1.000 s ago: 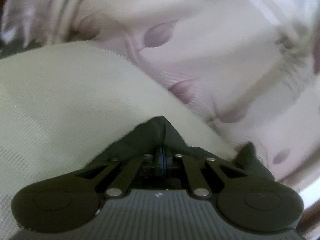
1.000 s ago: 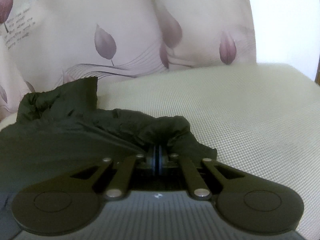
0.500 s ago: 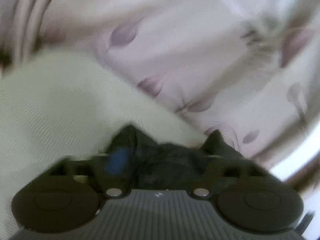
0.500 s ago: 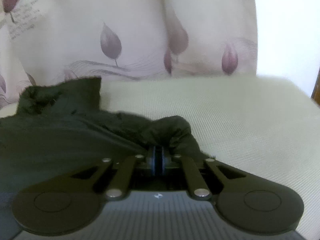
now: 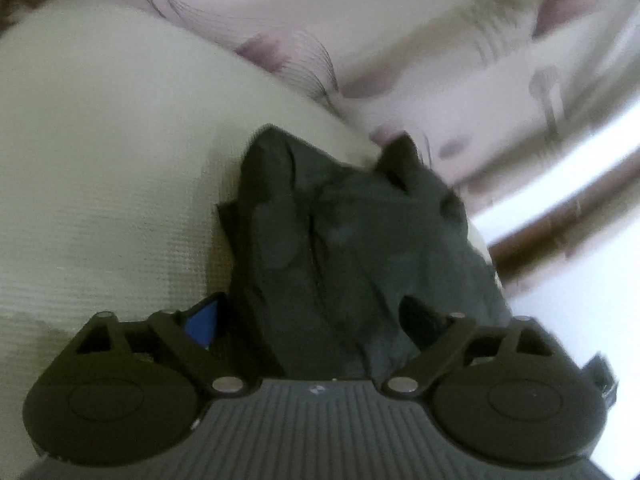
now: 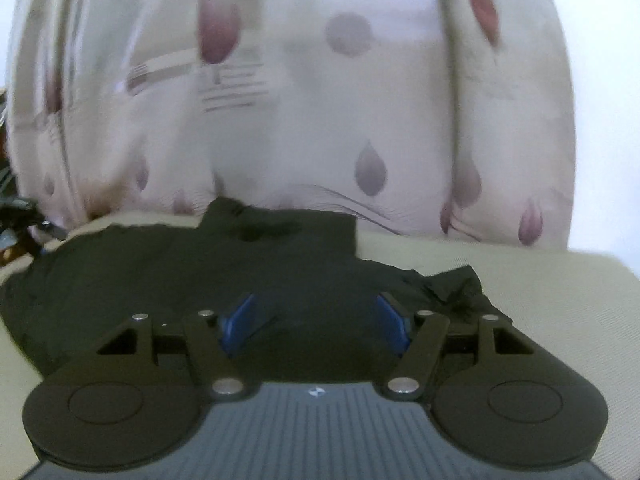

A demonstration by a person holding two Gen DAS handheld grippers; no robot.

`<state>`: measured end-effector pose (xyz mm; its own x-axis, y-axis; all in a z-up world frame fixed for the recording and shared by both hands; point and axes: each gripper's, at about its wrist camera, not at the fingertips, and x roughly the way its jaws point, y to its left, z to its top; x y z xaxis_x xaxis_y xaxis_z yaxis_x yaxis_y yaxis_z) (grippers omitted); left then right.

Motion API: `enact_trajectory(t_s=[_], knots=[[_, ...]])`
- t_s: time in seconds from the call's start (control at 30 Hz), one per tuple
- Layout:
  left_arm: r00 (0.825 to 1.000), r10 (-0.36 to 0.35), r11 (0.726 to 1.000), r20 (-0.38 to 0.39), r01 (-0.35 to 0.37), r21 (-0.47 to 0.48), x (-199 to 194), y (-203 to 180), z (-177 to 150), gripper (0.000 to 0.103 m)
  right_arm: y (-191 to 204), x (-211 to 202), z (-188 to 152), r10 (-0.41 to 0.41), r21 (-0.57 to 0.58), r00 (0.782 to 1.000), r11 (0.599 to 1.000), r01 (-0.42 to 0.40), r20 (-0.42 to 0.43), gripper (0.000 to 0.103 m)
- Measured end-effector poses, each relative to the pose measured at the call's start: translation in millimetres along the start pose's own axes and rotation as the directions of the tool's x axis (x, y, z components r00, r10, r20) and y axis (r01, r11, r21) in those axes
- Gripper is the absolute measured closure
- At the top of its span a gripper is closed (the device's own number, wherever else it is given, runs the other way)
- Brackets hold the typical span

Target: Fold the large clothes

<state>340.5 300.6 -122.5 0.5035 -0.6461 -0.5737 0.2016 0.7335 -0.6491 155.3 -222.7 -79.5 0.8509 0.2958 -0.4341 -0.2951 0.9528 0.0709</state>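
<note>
A black garment (image 6: pixel 224 264) lies spread on a cream sofa seat (image 6: pixel 540 292), its far edge against the back cushions. My right gripper (image 6: pixel 316 322) is open just above the garment's near part, blue pads (image 6: pixel 240 322) wide apart, holding nothing. In the left wrist view the same black garment (image 5: pixel 352 248) is bunched in front of my left gripper (image 5: pixel 320 320). Its jaws stand wide open; one blue pad (image 5: pixel 202 322) shows at left, the other is hidden by cloth lying between the fingers.
Pale cushions with purple leaf print (image 6: pixel 320 100) stand along the back of the seat. In the left wrist view the cream seat (image 5: pixel 100 160) stretches left and a brown wooden strip (image 5: pixel 560 216) shows at right. Dark clutter (image 6: pixel 16 216) sits beyond the seat's left end.
Both grippers were shut on the black garment; both have opened and let it go. The right gripper has pulled back and tilted up. The garment now lies flatter on the seat.
</note>
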Motion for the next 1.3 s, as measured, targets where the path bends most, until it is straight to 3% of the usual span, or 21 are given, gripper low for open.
enact_trajectory(t_s=[0.07, 0.23, 0.33, 0.47, 0.53, 0.57, 0.6, 0.63, 0.7, 0.8, 0.87, 0.9, 0.93, 1.13, 1.2, 1.23, 1.3], knots=[[0.999, -0.033, 0.999, -0.014, 0.034, 0.019, 5, 0, 0, 0.015, 1, -4, 3, 0.003, 0.008, 1.000, 1.000, -0.003, 0.005, 0.037], [0.994, -0.110, 0.992, -0.008, 0.109, -0.071, 23, 17, 11, 0.044, -8, -5, 10, 0.015, 0.146, 0.999, 0.989, -0.022, 0.047, 0.035], [0.996, -0.092, 0.996, -0.016, 0.092, -0.008, 32, 10, 10, 0.057, -6, 1, 13, 0.038, 0.211, 0.998, 0.976, -0.050, 0.060, 0.035], [0.993, -0.111, 0.994, 0.046, 0.111, 0.019, 15, 12, -5, 0.070, 18, 11, 15, 0.084, 0.157, 0.996, 0.983, -0.089, 0.043, 0.035], [0.989, -0.126, 0.992, 0.079, 0.124, 0.020, 5, 12, -13, 0.076, 35, 15, 19, 0.115, 0.074, 0.993, 0.990, -0.117, 0.025, 0.035], [0.987, -0.134, 0.991, 0.094, 0.133, 0.015, 0, 12, -18, 0.077, 46, 15, 21, 0.130, 0.019, 0.991, 0.991, -0.131, 0.022, 0.035], [0.985, -0.141, 0.990, 0.105, 0.140, 0.014, -4, 11, -24, 0.077, 54, 15, 22, 0.143, -0.025, 0.989, 0.989, -0.143, 0.022, 0.044], [0.984, -0.142, 0.990, 0.109, 0.141, 0.013, -6, 10, -28, 0.077, 61, 16, 23, 0.155, -0.066, 0.988, 0.986, -0.154, 0.018, 0.059], [0.981, -0.153, 0.988, 0.121, 0.153, 0.007, -12, 12, -39, 0.077, 72, 22, 24, 0.165, -0.130, 0.986, 0.978, -0.165, -0.011, 0.070], [0.979, -0.164, 0.986, 0.119, 0.165, 0.008, -17, 13, -43, 0.076, 80, 32, 22, 0.168, -0.181, 0.985, 0.968, -0.173, -0.045, 0.080], [0.978, -0.173, 0.985, 0.113, 0.172, 0.018, -18, 13, -44, 0.070, 83, 38, 25, 0.187, -0.202, 0.980, 0.960, -0.196, -0.064, 0.080], [0.979, -0.178, 0.984, 0.100, 0.177, 0.021, -17, 13, -43, 0.057, 87, 39, 25, 0.193, -0.222, 0.979, 0.954, -0.204, -0.070, 0.080], [0.980, -0.179, 0.984, 0.081, 0.179, 0.013, -14, 14, -43, 0.036, 92, 41, 26, 0.195, -0.245, 0.978, 0.947, -0.208, -0.077, 0.080], [0.982, -0.188, 0.977, 0.016, 0.185, 0.106, 0, -4, -38, 0.016, 99, 65, 25, 0.181, -0.314, 0.974, 0.925, -0.215, -0.134, 0.080], [0.983, -0.184, 0.975, -0.001, 0.182, 0.124, 5, -7, -37, 0.022, 99, 67, 20, 0.188, -0.317, 0.972, 0.921, -0.225, -0.142, 0.080], [0.985, -0.170, 0.977, 0.003, 0.168, 0.130, 8, -7, -37, 0.042, 98, 69, 18, 0.195, -0.315, 0.970, 0.920, -0.232, -0.145, 0.080], [0.984, -0.179, 0.980, 0.015, 0.177, 0.086, 13, -4, -40, 0.053, 100, 75, 14, 0.186, -0.332, 0.970, 0.915, -0.229, -0.154, 0.080]])
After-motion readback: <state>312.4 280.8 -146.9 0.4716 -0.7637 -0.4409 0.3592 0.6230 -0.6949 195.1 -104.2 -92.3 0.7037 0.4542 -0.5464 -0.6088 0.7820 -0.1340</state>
